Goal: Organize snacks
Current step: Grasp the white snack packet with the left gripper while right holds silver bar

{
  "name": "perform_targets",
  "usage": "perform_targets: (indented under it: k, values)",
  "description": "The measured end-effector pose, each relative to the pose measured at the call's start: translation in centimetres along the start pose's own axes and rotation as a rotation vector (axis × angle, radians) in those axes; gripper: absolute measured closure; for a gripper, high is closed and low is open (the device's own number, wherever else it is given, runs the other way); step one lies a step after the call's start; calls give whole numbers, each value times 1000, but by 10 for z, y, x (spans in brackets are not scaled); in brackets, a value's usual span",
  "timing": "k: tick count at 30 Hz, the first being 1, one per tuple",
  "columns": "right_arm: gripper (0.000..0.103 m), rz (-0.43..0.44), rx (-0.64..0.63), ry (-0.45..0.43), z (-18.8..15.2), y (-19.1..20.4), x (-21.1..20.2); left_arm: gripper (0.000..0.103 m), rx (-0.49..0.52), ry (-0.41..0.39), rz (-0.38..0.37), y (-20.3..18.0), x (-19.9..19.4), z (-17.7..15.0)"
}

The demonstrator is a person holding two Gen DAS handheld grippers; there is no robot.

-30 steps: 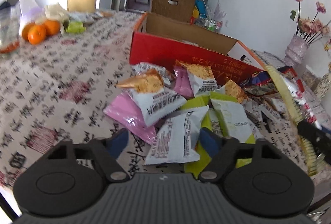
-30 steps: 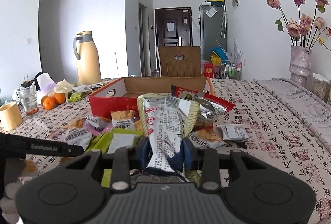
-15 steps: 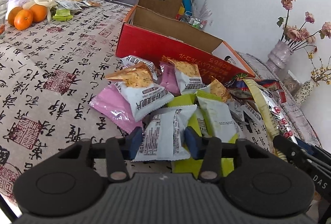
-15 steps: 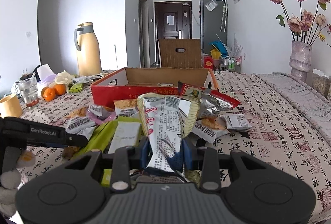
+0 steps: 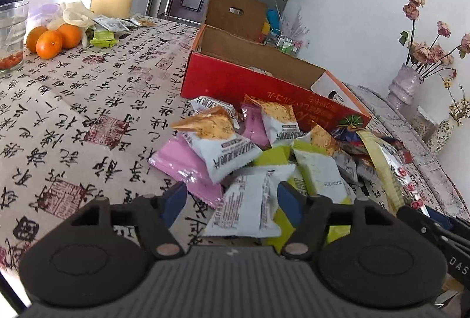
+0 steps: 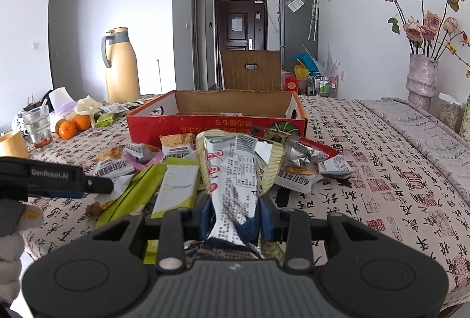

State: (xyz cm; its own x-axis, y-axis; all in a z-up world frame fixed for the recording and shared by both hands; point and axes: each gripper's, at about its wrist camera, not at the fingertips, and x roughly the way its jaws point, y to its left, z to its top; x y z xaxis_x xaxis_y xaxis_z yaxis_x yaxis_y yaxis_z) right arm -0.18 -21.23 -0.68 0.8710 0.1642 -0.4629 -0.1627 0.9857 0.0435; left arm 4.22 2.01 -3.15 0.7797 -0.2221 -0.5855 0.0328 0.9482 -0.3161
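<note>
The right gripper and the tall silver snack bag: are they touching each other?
Touching. In the right wrist view, the right gripper is closed on the silver snack bag, and both blue pads press its lower end, which is squeezed narrow between them.

Snack packets are glossy plastic film, the big silver bag crinkly foil (super shiny). Red box is printed cardboard, raw brown inside. Tablecloth looks matt woven cloth.
</note>
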Motion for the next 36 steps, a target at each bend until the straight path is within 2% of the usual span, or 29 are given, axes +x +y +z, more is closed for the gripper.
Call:
perform_targets:
  k: [3,6,11,15,19,23,24,26,28,36]
  values:
    - [69,-8,10,5,-1,-2,0,38,6,21,-23,0,6,2]
    - [69,-10,11,6,-2,-2,1,49,10,60,-58,-3,14,-1]
    - [69,3,7,17,-3,0,4,56,12,62,-83,-7,10,-6]
    - [69,9,10,23,-5,0,5,58,20,58,-87,-8,7,-6]
    - [69,10,13,24,-5,-1,6,41,-17,71,-53,-3,15,-2]
    - [69,14,17,27,-6,-1,6,40,-46,84,-63,3,23,2]
    - [69,16,18,28,-6,-1,6,40,-48,86,-71,3,23,3]
    - [69,19,20,30,-6,-1,8,53,-58,92,-94,4,23,2]
    - [69,21,20,31,-6,0,8,58,-62,91,-105,4,20,0]
    - [69,30,18,24,-6,1,4,63,-16,57,-104,-4,6,-6]
